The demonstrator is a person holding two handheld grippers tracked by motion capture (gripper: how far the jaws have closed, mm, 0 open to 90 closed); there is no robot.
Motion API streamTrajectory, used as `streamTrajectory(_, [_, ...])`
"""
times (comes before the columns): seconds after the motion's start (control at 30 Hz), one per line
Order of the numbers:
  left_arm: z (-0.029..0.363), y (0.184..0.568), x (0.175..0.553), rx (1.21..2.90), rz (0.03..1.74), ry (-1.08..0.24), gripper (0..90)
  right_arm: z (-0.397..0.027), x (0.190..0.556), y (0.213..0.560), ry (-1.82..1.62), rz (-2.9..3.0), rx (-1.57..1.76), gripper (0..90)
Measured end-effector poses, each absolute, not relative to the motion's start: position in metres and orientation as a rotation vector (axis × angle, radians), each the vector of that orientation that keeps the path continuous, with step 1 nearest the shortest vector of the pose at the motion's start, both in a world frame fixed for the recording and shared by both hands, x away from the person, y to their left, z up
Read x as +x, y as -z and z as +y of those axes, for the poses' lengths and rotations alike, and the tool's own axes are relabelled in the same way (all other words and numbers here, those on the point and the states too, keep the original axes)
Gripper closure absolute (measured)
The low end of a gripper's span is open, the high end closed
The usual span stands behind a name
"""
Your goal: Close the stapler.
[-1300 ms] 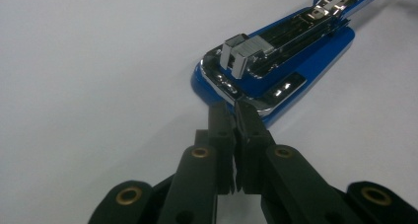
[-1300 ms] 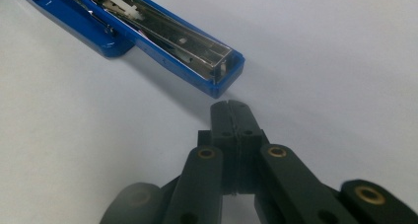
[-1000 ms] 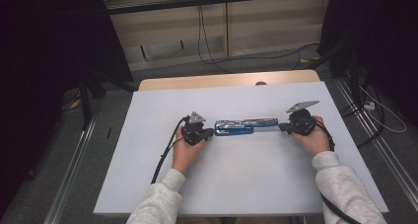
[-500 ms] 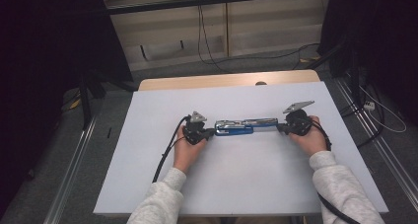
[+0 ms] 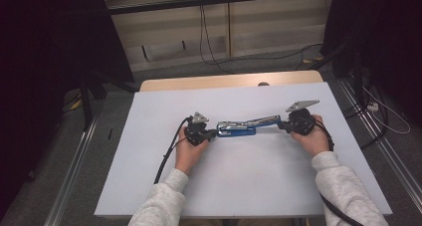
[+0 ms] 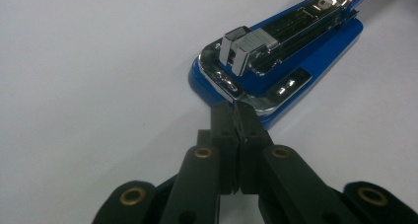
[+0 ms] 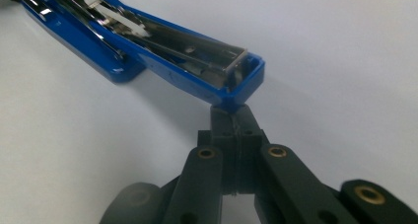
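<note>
A blue stapler [image 5: 246,126] lies swung open on the white table top [image 5: 239,186], between my two grippers. Its chrome-plated base [image 6: 276,61] points at my left gripper [image 6: 239,110], which is shut on the chrome front edge of that base. The opened blue cover [image 7: 197,76], with its staple channel showing, ends at a tip held by my right gripper [image 7: 231,113], also shut. In the high view the left gripper [image 5: 211,133] holds the stapler's left end and the right gripper [image 5: 283,126] its right end, which sits slightly raised.
The white surface runs wide on all sides of the stapler. A wooden table edge [image 5: 224,81] shows behind it. A black cable [image 5: 169,151] trails from the left gripper toward the front. Metal rails [image 5: 74,186] and floor cables [image 5: 383,116] flank the table.
The right hand has shifted a little to the left with the cover's tip in its jaws. The left gripper has stayed put on the base.
</note>
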State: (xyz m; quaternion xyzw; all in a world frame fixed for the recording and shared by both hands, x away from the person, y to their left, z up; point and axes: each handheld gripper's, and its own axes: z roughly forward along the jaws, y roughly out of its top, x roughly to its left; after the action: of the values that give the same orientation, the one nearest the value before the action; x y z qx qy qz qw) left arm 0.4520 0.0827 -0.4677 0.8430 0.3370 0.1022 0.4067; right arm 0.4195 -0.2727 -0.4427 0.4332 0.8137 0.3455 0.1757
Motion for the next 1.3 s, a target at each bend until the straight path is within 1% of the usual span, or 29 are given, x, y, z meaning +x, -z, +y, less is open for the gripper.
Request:
streamTrajectory(0.2, [0.083,0.468,0.452,2.118,0.865,-0.259,87.8,-0.266,0.419,0.44,-1.02,2.304,1.195,85.9])
streamTrajectory(0.3, [0.085,0.467,0.452,2.088,0.897,-0.255,82.8,-0.265,0.418,0.442,-1.041,2.307,1.209,75.9])
streamTrajectory(0.33, [0.085,0.467,0.452,2.088,0.897,-0.255,80.3,-0.265,0.418,0.442,-1.041,2.307,1.209,75.9])
streamTrajectory(0.37, [0.087,0.467,0.453,2.074,0.914,-0.259,76.1,-0.264,0.417,0.443,-1.073,2.311,1.205,72.1])
streamTrajectory(0.4, [0.087,0.466,0.452,2.071,0.914,-0.251,74.2,-0.264,0.417,0.443,-1.079,2.306,1.221,67.3])
streamTrajectory(0.43, [0.087,0.466,0.452,2.071,0.914,-0.251,72.9,-0.264,0.416,0.444,-1.089,2.301,1.234,65.0])
streamTrajectory(0.47, [0.088,0.465,0.452,2.074,0.912,-0.252,72.9,-0.264,0.416,0.444,-1.089,2.301,1.234,65.0])
streamTrajectory(0.5, [0.088,0.464,0.452,2.063,0.926,-0.259,61.3,-0.264,0.416,0.444,-1.128,2.296,1.249,61.0])
streamTrajectory(0.53, [0.089,0.463,0.452,2.065,0.931,-0.265,61.3,-0.264,0.416,0.444,-1.128,2.296,1.249,61.0])
streamTrajectory(0.57, [0.09,0.462,0.451,2.058,0.93,-0.256,58.7,-0.262,0.415,0.445,-1.143,2.294,1.268,56.4])
streamTrajectory(0.6, [0.093,0.459,0.451,2.051,0.929,-0.254,58.7,-0.262,0.415,0.445,-1.143,2.294,1.268,56.4])
streamTrajectory(0.63, [0.096,0.456,0.449,2.032,0.932,-0.251,44.6,-0.26,0.413,0.446,-1.135,2.299,1.26,50.3])
streamTrajectory(0.67, [0.096,0.456,0.449,2.032,0.932,-0.251,43.2,-0.26,0.413,0.446,-1.135,2.299,1.26,50.3])
streamTrajectory(0.7, [0.101,0.453,0.446,2.013,0.92,-0.226,41.9,-0.259,0.412,0.446,-1.151,2.298,1.275,44.5])
streamTrajectory(0.73, [0.101,0.453,0.446,2.013,0.92,-0.226,36.4,-0.259,0.412,0.446,-1.151,2.298,1.275,44.5])
streamTrajectory(0.77, [0.105,0.45,0.443,2.011,0.926,-0.211,29.5,-0.257,0.411,0.447,-1.165,2.291,1.294,37.7])
streamTrajectory(0.8, [0.105,0.45,0.443,2.011,0.926,-0.211,25.9,-0.257,0.411,0.447,-1.165,2.291,1.294,37.7])
streamTrajectory(0.9, [0.113,0.445,0.44,1.979,0.938,-0.199,24.3,-0.254,0.407,0.446,-1.152,2.307,1.282,31.6])
streamTrajectory(0.97, [0.117,0.443,0.438,1.948,0.947,-0.166,20.2,-0.252,0.403,0.445,-1.152,2.315,1.273,30.0])
streamTrajectory(1.03, [0.121,0.441,0.435,1.951,0.932,-0.163,18.3,-0.251,0.397,0.443,-1.175,2.308,1.275,26.8])
streamTrajectory(1.07, [0.122,0.44,0.434,1.949,0.927,-0.165,18.3,-0.251,0.397,0.443,-1.175,2.308,1.275,26.8])
streamTrajectory(1.1, [0.124,0.439,0.432,1.954,0.92,-0.167,15.2,-0.251,0.394,0.442,-1.171,2.315,1.268,24.9])
streamTrajectory(1.3, [0.129,0.435,0.424,1.958,0.884,-0.176,12.7,-0.254,0.384,0.441,-1.166,2.322,1.278,22.2])
